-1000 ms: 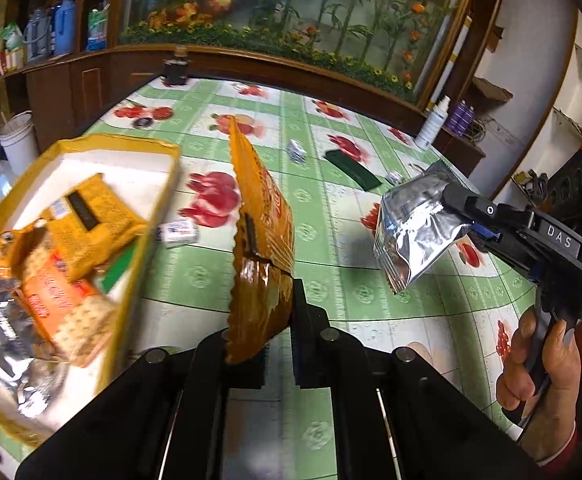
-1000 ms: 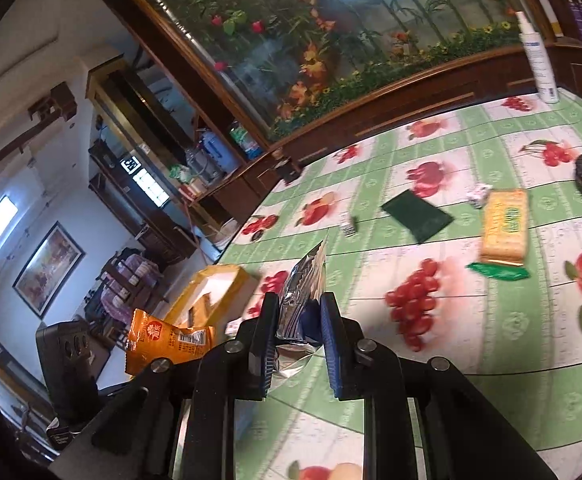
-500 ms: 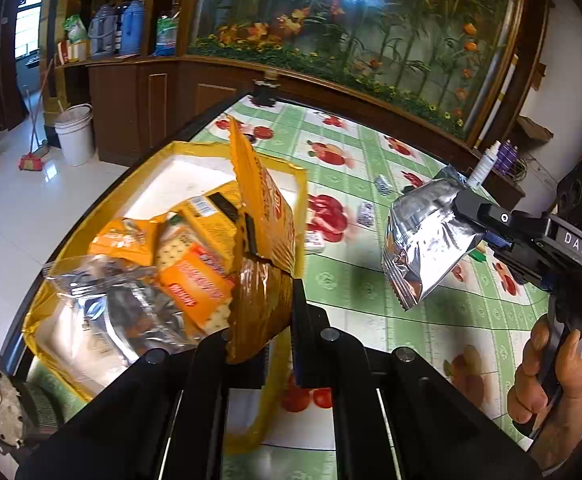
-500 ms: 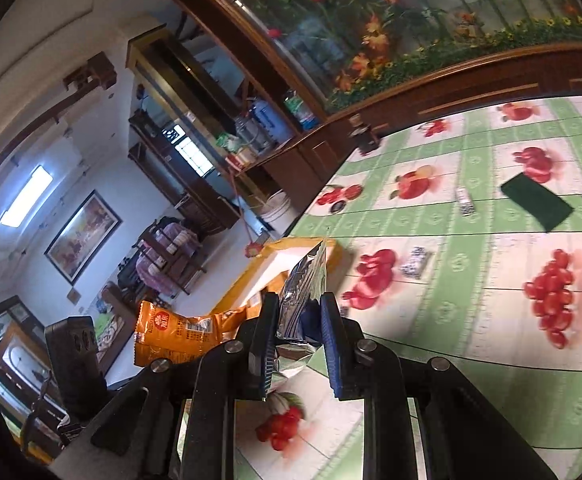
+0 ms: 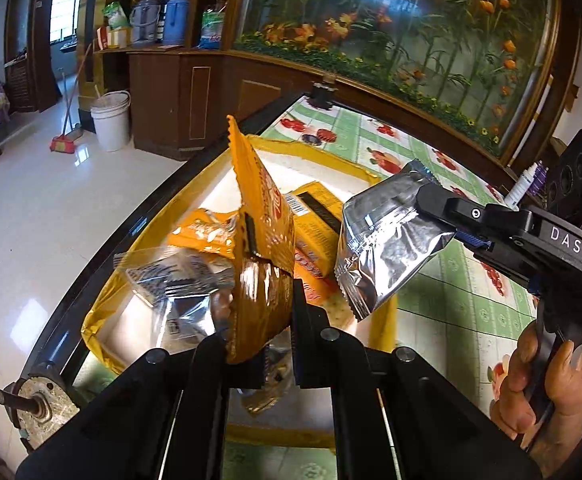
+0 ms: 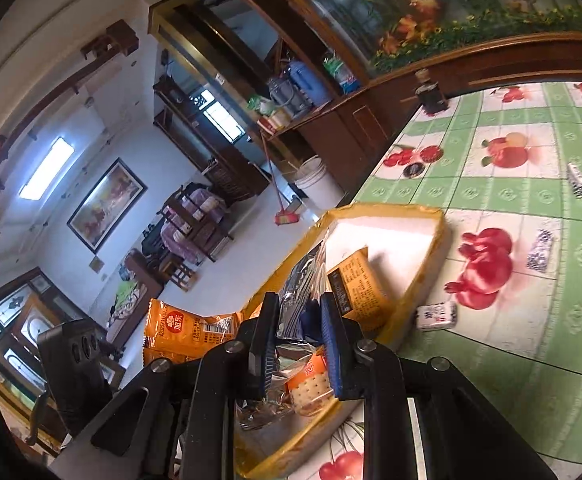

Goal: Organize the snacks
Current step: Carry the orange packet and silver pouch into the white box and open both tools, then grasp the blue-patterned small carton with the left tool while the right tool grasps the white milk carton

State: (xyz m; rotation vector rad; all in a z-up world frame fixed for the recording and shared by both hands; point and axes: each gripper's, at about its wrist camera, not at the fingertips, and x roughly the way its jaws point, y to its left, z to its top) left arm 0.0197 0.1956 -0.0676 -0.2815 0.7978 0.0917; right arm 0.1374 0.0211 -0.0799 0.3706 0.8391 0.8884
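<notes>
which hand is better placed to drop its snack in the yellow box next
Left, probably. The left tongs hold the orange packet over the yellow box; the right tongs' silver packet hangs by its table-side rim.

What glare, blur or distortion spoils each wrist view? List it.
Left wrist view: glare on the silver packet and on the floor; fisheye bends the table edge. Right wrist view: ceiling light blown out, strong fisheye curvature, dark vignette at the corners.

orange packet (image 5: pixel 265 248), silver pouch (image 5: pixel 383 252), yellow-rimmed white tray (image 6: pixel 419 212), green-checked fruit-print tablecloth (image 6: pixel 531 192).
</notes>
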